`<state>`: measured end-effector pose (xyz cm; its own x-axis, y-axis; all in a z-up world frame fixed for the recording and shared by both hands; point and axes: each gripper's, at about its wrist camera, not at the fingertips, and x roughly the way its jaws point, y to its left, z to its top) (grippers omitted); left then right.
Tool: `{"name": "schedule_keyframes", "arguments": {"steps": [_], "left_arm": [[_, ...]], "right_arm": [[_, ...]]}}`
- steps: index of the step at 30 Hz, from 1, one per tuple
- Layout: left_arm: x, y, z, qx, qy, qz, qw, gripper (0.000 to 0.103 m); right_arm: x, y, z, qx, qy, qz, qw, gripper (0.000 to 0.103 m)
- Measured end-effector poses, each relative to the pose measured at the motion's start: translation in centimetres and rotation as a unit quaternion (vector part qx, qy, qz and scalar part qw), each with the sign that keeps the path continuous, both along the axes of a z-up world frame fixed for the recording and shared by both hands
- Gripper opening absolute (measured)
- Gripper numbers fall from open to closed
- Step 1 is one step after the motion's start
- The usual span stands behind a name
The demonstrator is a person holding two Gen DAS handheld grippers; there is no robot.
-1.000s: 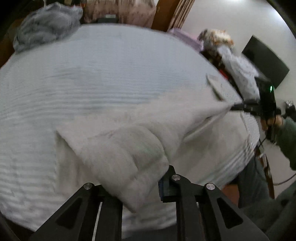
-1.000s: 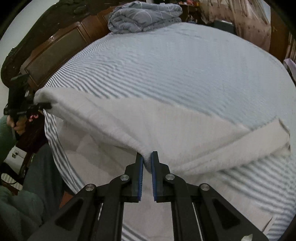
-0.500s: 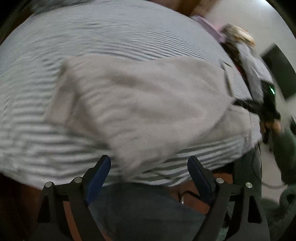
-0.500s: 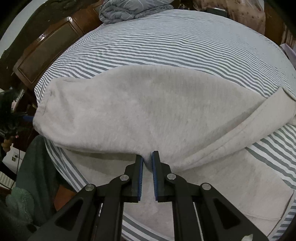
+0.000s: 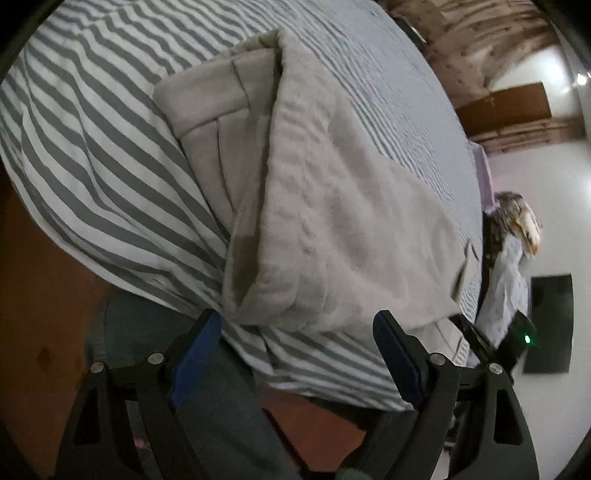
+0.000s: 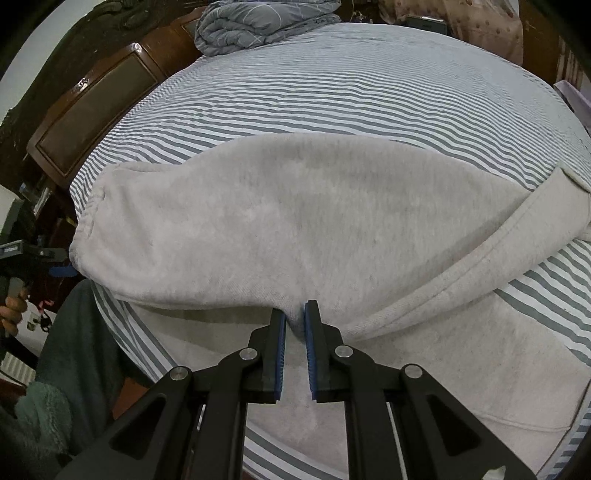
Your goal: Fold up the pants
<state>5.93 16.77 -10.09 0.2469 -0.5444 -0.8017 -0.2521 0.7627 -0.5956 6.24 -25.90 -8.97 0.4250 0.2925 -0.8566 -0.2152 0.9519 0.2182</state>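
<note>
Right tool [image 6: 294, 325] pinches the near edge of the grey pants [image 6: 295, 221], laid folded leg over leg across the striped bed [image 6: 332, 92], while left tool [image 5: 295, 354] gapes empty at their nine o'clock end (lengthwise fold looks done), so next comes halving them.

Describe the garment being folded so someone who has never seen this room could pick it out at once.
Start at the bed with the grey-and-white striped sheet that fills both views. Lying across its near edge are the pants, and the right hand-held gripper pinches their near edge. They are plain pale grey and fleecy, unlike the quilted blue-grey duvet bundled at the far headboard.
</note>
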Motion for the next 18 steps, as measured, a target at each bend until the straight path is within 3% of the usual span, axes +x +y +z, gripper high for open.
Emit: {"name": "schedule_keyframes", "arguments": {"steps": [4, 6, 12, 18], "left_arm": [[0.5, -0.6, -0.8, 0.024, 0.009, 0.02, 0.9995, 0.08], [0.6, -0.2, -0.9, 0.041, 0.011, 0.041, 0.9982, 0.063], [0.2, 0.0, -0.4, 0.04, -0.02, 0.073, 0.9963, 0.047], [1.4, 0.6, 2.1, 0.031, -0.047, 0.099, 0.9935, 0.034]], "right_arm": [[-0.1, 0.0, 0.1, 0.001, -0.002, -0.001, 1.0, 0.011], [-0.1, 0.0, 0.2, -0.002, -0.003, 0.002, 1.0, 0.011], [0.0, 0.4, 0.3, -0.01, -0.002, 0.006, 1.0, 0.011], [-0.5, 0.9, 1.0, -0.025, -0.014, 0.01, 1.0, 0.011]]}}
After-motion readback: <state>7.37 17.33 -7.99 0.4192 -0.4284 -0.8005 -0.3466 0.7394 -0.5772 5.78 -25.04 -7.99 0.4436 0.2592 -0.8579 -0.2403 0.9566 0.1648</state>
